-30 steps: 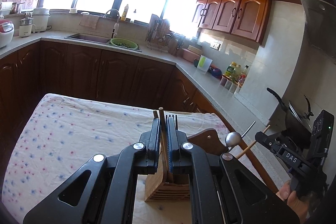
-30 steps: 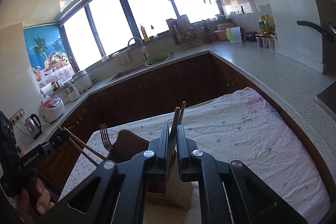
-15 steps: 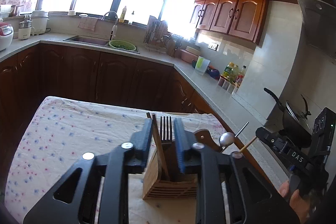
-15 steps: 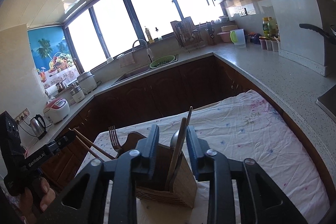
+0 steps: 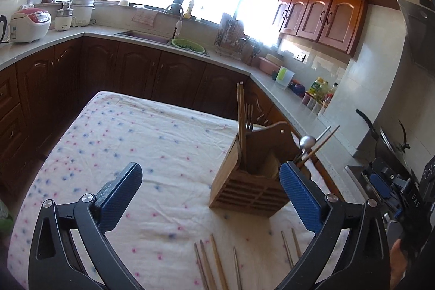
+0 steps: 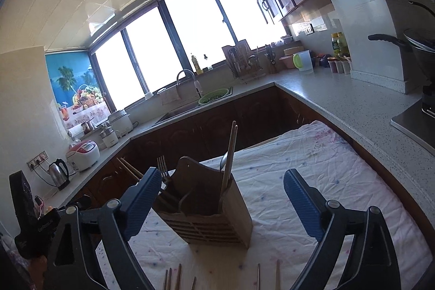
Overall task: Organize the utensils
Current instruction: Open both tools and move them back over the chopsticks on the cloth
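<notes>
A wooden utensil holder [image 5: 250,181] [image 6: 206,211] stands on the spotted cloth. A pair of chopsticks [image 5: 240,110] and a fork [image 5: 248,116] stand in one end of it. A spoon [image 5: 307,142] and another pair of chopsticks [image 6: 229,154] stand in the other end. Loose chopsticks [image 5: 212,262] [image 6: 174,276] lie on the cloth in front. My left gripper [image 5: 209,195] is opening wide, short of the holder, with nothing between its pads. My right gripper [image 6: 220,205] is also opening; the holder shows between its fingers [image 6: 141,203], untouched.
The cloth-covered table [image 5: 122,140] is ringed by dark cabinets and a stone counter [image 6: 353,105]. A sink [image 5: 144,34], dish rack [image 5: 231,37], bottles [image 5: 320,89] and a wok [image 5: 391,137] sit on the counter. A hand [image 5: 399,268] shows at the lower right.
Both grippers went from shut on chopsticks over the holder to wide open. The chopsticks now stand in the holder. Both grippers drew back, bringing the loose chopsticks into view.
</notes>
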A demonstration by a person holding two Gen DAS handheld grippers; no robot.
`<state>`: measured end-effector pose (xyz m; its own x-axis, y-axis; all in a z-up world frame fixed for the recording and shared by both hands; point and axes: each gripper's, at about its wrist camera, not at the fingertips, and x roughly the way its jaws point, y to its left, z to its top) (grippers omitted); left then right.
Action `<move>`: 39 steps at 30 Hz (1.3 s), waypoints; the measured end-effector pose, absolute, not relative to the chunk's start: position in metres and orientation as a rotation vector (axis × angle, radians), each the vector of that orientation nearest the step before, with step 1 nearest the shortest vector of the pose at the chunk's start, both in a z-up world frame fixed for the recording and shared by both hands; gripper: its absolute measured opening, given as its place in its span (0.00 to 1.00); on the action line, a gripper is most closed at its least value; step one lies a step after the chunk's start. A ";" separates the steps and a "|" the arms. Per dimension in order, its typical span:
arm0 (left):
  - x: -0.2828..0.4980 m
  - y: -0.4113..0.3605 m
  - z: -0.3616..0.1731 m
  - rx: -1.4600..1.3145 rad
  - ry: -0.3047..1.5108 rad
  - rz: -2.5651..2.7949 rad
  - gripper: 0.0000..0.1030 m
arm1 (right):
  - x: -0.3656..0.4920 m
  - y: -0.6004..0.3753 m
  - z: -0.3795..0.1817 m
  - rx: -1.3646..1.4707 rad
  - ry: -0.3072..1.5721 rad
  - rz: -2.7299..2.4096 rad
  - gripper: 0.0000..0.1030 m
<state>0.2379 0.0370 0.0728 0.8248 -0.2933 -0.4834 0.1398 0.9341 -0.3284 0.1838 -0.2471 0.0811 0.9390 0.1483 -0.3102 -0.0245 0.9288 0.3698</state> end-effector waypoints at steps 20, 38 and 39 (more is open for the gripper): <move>0.141 0.029 0.003 -0.162 0.713 -0.231 1.00 | 0.077 -0.244 0.016 0.377 0.438 0.070 0.96; 0.133 0.029 -0.020 -0.077 0.776 -0.142 1.00 | 0.063 -0.236 -0.009 0.270 0.556 0.048 0.94; 0.134 0.027 -0.020 -0.069 0.780 -0.145 1.00 | 0.065 -0.235 -0.010 0.267 0.564 0.051 0.92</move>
